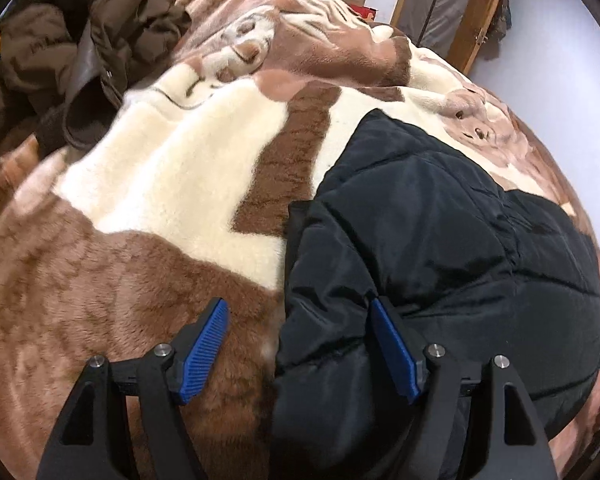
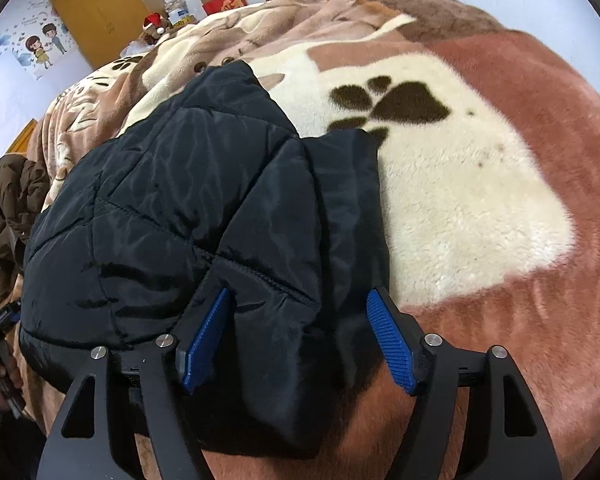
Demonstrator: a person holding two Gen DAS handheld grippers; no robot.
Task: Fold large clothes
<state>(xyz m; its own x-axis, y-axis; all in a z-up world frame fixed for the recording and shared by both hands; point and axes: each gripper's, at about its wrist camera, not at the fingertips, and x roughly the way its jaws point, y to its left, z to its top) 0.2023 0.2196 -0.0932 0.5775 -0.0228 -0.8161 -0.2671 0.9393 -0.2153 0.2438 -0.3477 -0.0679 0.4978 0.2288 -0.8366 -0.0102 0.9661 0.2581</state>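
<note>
Black quilted jacket (image 1: pixel 440 240), folded on the bed's plush blanket (image 1: pixel 160 184), with your left gripper (image 1: pixel 300 344) and right gripper (image 2: pixel 298 340) wide astride its 6 o'clock edge: slick padding may spring open or snag.

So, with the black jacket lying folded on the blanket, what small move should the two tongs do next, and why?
Probably draw both tongs back and away. The left tongs and right tongs stand open, pads not pressing on the black jacket, which lies as a compact bundle on the blanket. The brown coat lies crumpled and unfolded, so it looks like the next piece.
</note>
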